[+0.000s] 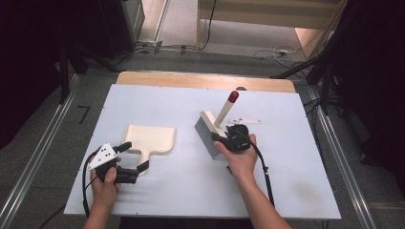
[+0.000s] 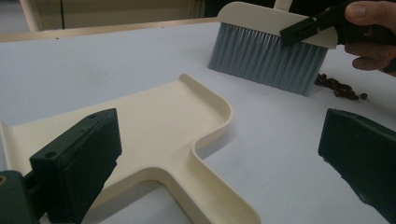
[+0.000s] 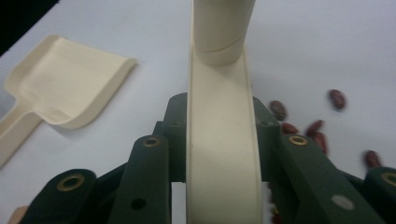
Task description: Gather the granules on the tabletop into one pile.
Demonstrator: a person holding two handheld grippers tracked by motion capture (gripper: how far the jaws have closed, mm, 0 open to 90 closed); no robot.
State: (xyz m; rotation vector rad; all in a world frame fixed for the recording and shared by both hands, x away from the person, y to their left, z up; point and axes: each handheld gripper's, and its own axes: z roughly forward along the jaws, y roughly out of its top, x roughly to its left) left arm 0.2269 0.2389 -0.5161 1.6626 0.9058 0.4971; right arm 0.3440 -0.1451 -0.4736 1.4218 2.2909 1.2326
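Open table (image 1: 157, 105) between dustpan (image 1: 150, 137) and brush (image 1: 210, 136); beans (image 2: 338, 87) beyond the bristles

A lab-like recording space: a white-covered bench (image 1: 157, 102) between metal floor rails (image 1: 36, 160), loose cables (image 1: 279, 52), black curtains (image 1: 28, 57) around

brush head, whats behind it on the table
A small heap of dark red beans lies behind the brush, by its bristles. The brush may hide more beans; the high view cannot settle that.

brush handle (image 3: 219, 140) clamped between jaws | dustpan (image 3: 70, 88) upper left | beans (image 3: 317, 128) scattered right
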